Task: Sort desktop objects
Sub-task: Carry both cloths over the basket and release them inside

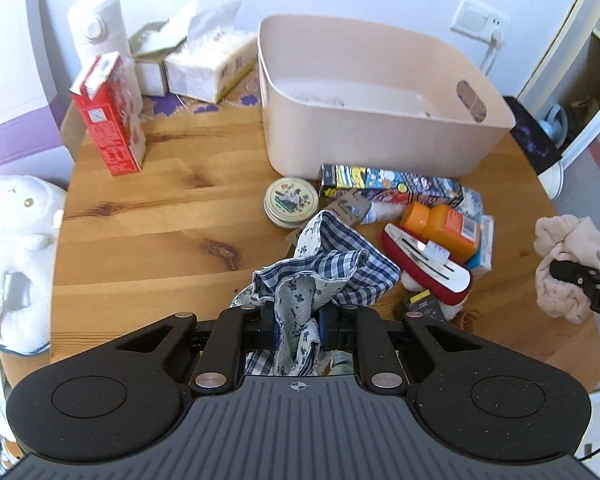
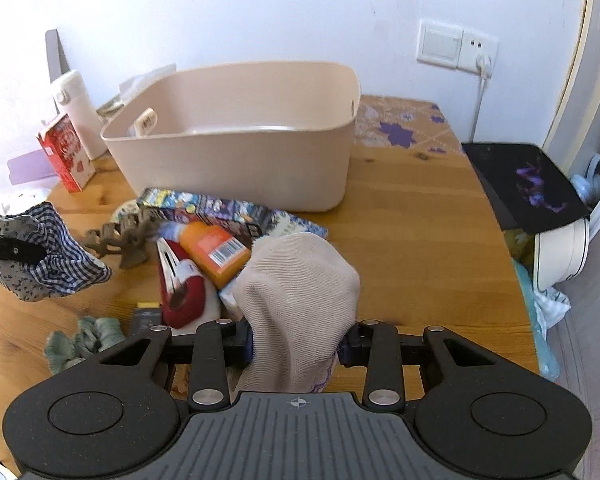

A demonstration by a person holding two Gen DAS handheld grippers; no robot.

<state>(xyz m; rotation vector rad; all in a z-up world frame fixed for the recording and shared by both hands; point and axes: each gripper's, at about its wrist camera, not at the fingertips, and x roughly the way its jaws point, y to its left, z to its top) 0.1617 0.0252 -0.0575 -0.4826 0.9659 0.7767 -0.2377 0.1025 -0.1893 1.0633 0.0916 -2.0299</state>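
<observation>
A: What is the left gripper (image 1: 298, 330) holding?

B: Its jaws are pinched tight on a crumpled blue-and-white checked cloth with a floral lining (image 1: 320, 276), at the lower centre of the left wrist view. The cloth hangs clear of the round wooden table (image 1: 148, 216).

A: And the right gripper (image 2: 296, 346)?

B: Clamped on a bunched beige ribbed fabric piece (image 2: 300, 292), lower centre of the right wrist view, also off the table.

A: Where is the container?

B: The pale pink plastic bin (image 1: 380, 136) stands in the upper middle of the left view, nearly empty inside.

A: What remains on the table?

B: Just below the bin lies a heap: a round decorated tin (image 1: 291, 202), a long colourful printed carton (image 1: 392, 182), an orange plastic bottle (image 1: 444, 224) and a red-and-white oblong case (image 1: 428, 264), touching one another. A grey-green scrunchie (image 2: 84, 342) lies at the lower left of the right view. At upper left of the left view, a red milk carton (image 1: 110, 120) stands upright before a white flask (image 1: 98, 32).
</observation>
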